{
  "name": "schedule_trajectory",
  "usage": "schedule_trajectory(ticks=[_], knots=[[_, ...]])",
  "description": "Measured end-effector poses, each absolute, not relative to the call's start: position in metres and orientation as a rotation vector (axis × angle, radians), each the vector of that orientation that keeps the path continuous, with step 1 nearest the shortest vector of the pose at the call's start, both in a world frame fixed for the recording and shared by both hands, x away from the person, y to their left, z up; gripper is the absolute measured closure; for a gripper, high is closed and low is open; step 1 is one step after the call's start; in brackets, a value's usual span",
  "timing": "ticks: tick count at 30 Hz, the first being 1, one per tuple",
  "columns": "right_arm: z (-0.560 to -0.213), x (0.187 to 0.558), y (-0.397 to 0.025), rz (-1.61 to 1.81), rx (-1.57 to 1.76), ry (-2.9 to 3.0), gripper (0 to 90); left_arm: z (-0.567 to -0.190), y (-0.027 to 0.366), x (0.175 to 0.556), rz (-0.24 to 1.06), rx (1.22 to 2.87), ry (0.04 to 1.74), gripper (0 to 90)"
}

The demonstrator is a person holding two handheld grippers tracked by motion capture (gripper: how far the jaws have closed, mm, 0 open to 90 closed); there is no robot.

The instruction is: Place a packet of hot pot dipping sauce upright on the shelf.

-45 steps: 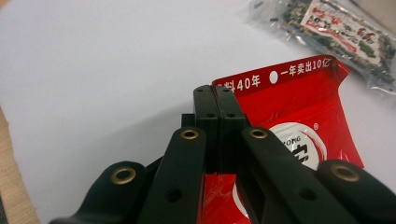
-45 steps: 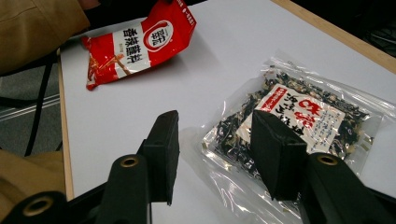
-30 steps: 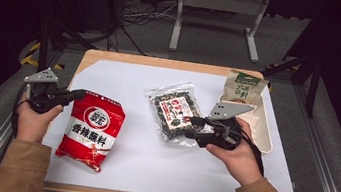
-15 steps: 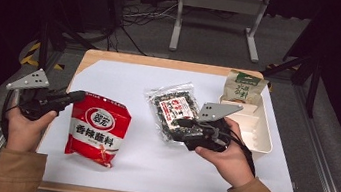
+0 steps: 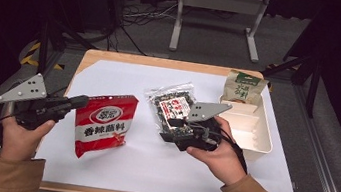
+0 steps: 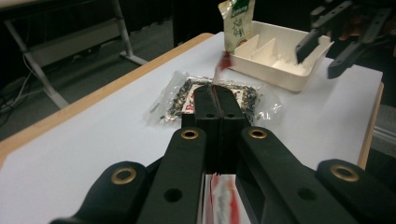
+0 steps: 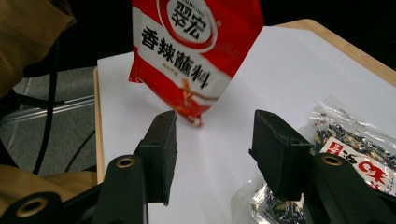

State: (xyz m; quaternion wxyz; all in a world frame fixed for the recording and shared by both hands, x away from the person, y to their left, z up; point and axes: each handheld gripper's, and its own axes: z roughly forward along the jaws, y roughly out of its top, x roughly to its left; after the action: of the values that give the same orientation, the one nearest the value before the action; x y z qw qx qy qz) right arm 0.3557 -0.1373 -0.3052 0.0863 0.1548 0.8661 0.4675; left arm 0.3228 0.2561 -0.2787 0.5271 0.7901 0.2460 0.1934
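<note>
While we are lifting the red seasoning packet (image 5: 103, 124) by its upper left corner, the left gripper (image 5: 77, 101) is keeping its jaws pressed together on that thin edge, and the packet is hanging tilted above the left part of the white sheet (image 5: 148, 166). In our judgement a corner pinch like this is asking for a slow, level carry, since a quick swing could be tearing the film or letting the packet slide out. The right gripper (image 5: 168, 135) is holding its jaws apart and gripping nothing, low beside the clear packet of dark seeds (image 5: 170, 101); we are thinking it should be staying out of the red packet's path. The sheet is covering a wooden table (image 5: 163, 63), with a cream divided tray (image 5: 266, 139) at the right and a green-and-white pouch (image 5: 243, 88) standing at its far end. Behind, a dim room is showing cables (image 5: 134, 17) on a grey floor and a pale metal stand (image 5: 217, 17).
</note>
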Motion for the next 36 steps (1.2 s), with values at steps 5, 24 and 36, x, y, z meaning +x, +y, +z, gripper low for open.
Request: schedule_trajectory(ticks=[5,24,36], knots=[[-0.308,0.364,-0.131,1.378,0.465,2.586,49.7,-0.275,0.250,0.320,0.453,1.879,0.555,89.8],[-0.331,0.376,-0.108,1.463,0.489,2.596,50.0,-0.261,0.214,0.307,0.397,1.903,0.385,89.8],[-0.344,0.382,-0.096,1.639,0.371,2.597,52.2,-0.265,0.201,0.307,0.362,1.897,0.343,89.8]])
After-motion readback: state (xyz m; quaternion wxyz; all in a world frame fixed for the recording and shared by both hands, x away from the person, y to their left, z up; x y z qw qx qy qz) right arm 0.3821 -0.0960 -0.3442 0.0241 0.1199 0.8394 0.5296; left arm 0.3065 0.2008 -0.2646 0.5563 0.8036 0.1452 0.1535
